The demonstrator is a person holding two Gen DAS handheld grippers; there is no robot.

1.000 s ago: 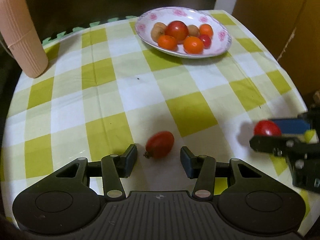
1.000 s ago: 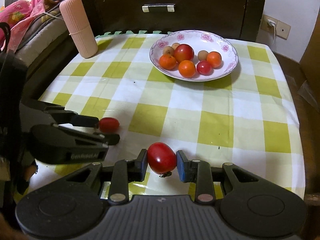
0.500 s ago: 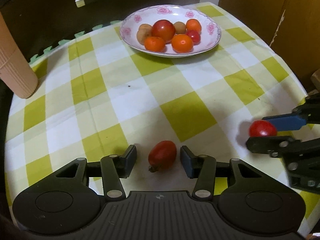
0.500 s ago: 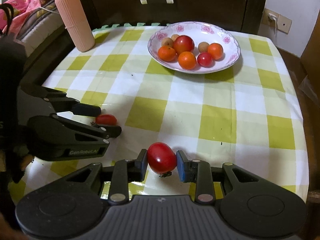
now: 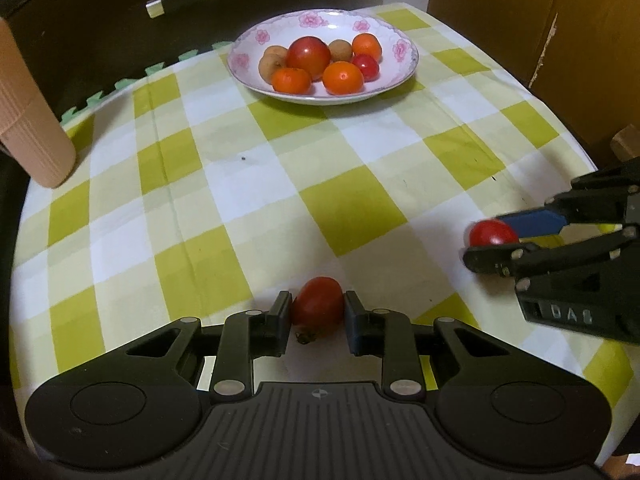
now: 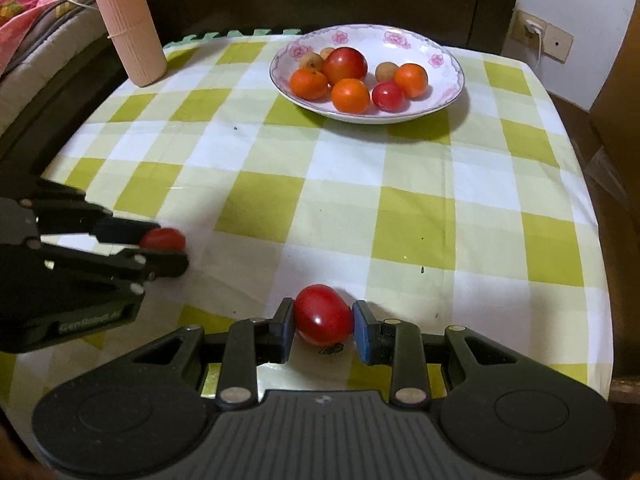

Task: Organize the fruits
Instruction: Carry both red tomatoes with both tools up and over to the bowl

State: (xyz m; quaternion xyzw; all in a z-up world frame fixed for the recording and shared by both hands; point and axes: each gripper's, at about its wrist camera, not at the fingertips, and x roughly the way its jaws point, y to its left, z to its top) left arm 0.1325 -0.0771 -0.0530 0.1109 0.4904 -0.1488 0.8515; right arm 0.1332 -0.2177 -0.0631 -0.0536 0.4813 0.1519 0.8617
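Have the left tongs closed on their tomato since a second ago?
Yes. The left tongs narrowed from a wide gap and now touch both sides of the tomato, which lies on the checked cloth.

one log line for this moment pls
left gripper shut on left tomato | right gripper shut on right tomato | bowl holds seven fruits

Blurred "GenRobot.AI" lettering stands on the left tool (image 6: 162,250).
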